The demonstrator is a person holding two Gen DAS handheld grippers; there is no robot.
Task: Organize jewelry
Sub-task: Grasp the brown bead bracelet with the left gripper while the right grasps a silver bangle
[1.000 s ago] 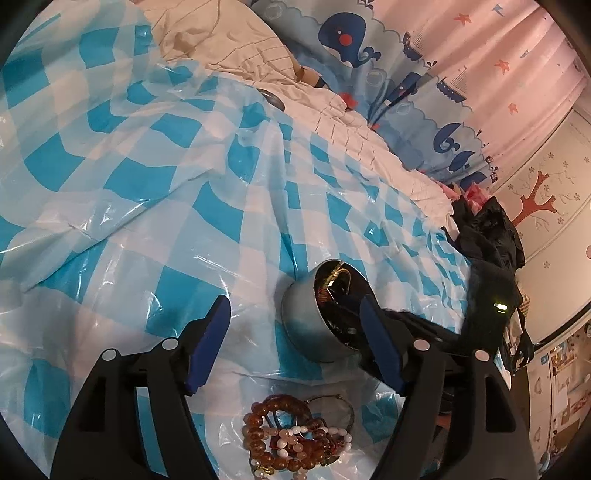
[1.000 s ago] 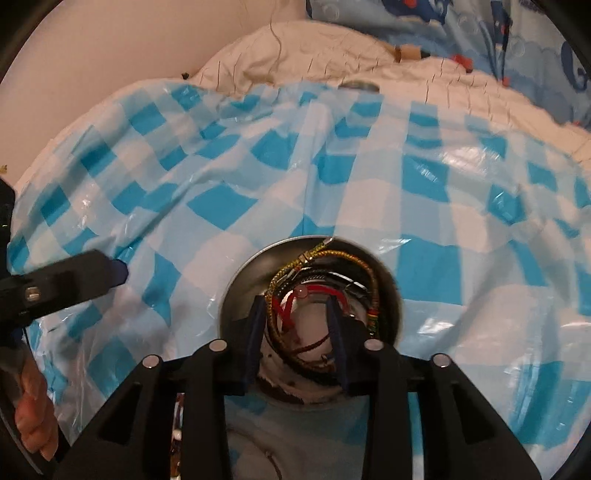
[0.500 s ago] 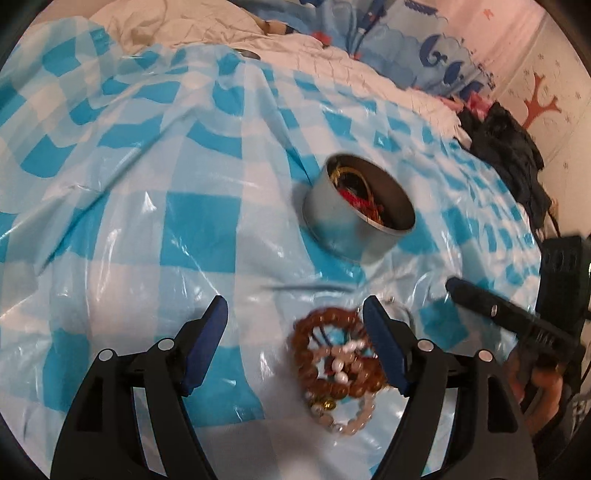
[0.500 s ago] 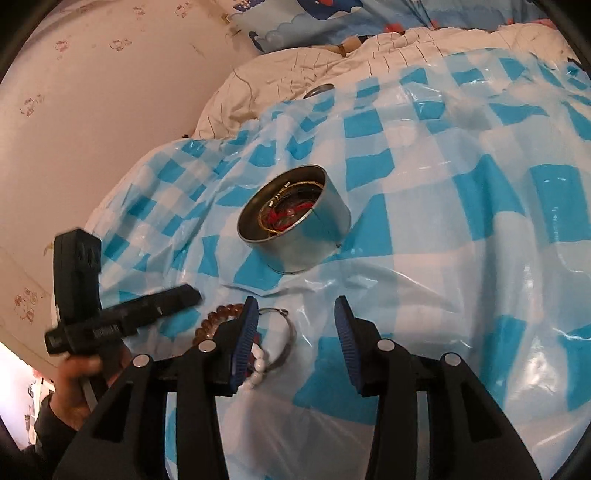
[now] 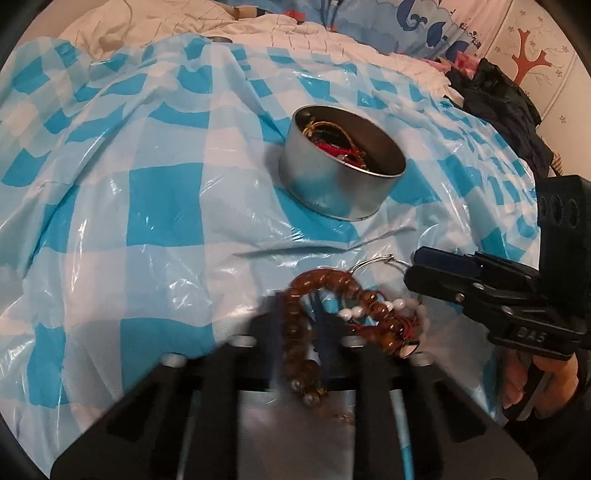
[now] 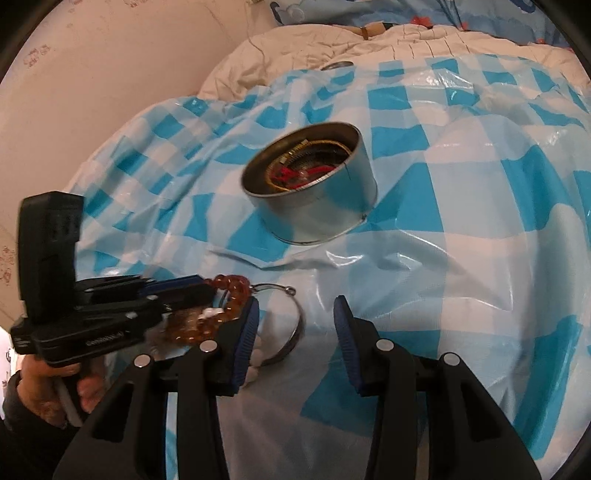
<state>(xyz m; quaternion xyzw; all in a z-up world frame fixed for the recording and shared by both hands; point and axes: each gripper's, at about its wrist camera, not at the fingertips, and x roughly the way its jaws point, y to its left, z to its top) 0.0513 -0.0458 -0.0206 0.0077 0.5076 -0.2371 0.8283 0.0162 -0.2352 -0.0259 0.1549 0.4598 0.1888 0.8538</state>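
Note:
A round metal tin point(image 5: 341, 173) holding red and gold cord jewelry sits on the blue-checked plastic sheet point(image 5: 162, 206); it also shows in the right wrist view point(image 6: 314, 192). My left gripper point(image 5: 295, 325) has closed on an amber bead bracelet point(image 5: 295, 332) from a pile with white pearl beads point(image 5: 369, 310) and a thin silver bangle point(image 6: 291, 325). In the right wrist view the left gripper point(image 6: 199, 291) sits over the amber beads point(image 6: 229, 291). My right gripper point(image 6: 293, 332) is open and empty, just above the bangle.
A cream quilt point(image 6: 332, 40) and whale-print fabric point(image 5: 424, 26) lie beyond the sheet. Dark clothes point(image 5: 502, 103) are heaped at the far right. A pinkish wall point(image 6: 110, 55) borders the left side.
My left gripper moved down onto the bracelet pile and closed on the amber bracelet. My right gripper pulled back from the tin and came down near the pile, still open.

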